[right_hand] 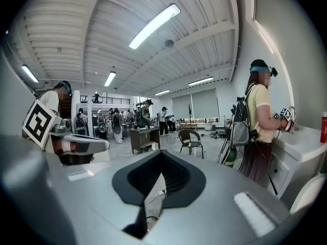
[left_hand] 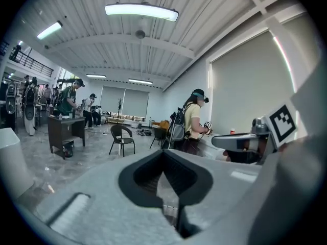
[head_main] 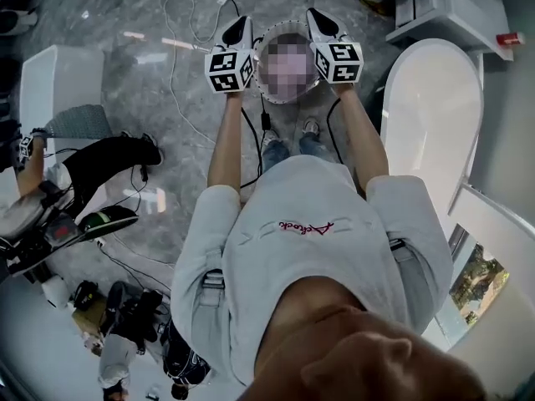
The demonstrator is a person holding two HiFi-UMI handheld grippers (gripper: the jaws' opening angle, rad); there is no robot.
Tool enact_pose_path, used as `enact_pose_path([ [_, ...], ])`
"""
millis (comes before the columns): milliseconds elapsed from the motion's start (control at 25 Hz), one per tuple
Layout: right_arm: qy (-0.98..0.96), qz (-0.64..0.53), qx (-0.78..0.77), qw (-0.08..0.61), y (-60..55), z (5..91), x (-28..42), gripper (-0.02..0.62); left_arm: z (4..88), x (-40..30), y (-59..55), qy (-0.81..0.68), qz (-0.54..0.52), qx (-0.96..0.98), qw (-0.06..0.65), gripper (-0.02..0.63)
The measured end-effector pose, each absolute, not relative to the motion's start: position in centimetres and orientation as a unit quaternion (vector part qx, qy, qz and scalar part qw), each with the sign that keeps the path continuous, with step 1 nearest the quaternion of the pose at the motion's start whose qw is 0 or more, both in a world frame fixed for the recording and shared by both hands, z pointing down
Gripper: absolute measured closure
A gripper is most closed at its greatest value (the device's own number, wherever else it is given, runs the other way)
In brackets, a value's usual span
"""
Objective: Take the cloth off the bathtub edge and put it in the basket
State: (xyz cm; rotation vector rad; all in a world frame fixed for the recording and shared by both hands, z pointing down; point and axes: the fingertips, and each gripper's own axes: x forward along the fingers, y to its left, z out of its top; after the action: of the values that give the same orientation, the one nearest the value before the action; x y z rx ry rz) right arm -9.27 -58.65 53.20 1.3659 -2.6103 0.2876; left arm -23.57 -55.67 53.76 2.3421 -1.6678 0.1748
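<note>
Grey marble floor, white oval bathtub (head_main: 435, 115) at right; left claw (head_main: 240, 23) and right claw (head_main: 316, 15) are closed, empty. A grey textured sheet (head_main: 79, 122) far left, perhaps the cloth, looks soft, light: pinch a fold

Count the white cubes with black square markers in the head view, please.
2. One white cube with black square markers sits on the left gripper; the other on the right gripper. None seems hidden.
</note>
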Motion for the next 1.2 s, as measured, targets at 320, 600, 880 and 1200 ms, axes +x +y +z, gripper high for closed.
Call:
enact_pose_path([
  [320,-0.885,0.048,0.460,0.046,-58.7,45.2,-9.6,0.589,45.6,-24.2,-55.9,-0.583,0.033,0.809,0.069,0.606],
  [600,-0.890,0.020,0.456,0.021,-58.7,40.9,-10.2,0.589,40.6,-24.7,-55.9,-0.589,0.017,0.807,0.030,0.605],
  [880,-0.894,0.007,0.448,0.016,-58.6,39.6,-10.7,0.589,38.8,-23.9,-56.1,-0.589,0.015,0.808,0.014,0.606],
  [1200,-0.895,0.005,0.446,0.021,-59.1,39.6,-10.9,0.589,39.5,-23.6,-56.5,-0.591,0.023,0.806,0.020,0.606],
])
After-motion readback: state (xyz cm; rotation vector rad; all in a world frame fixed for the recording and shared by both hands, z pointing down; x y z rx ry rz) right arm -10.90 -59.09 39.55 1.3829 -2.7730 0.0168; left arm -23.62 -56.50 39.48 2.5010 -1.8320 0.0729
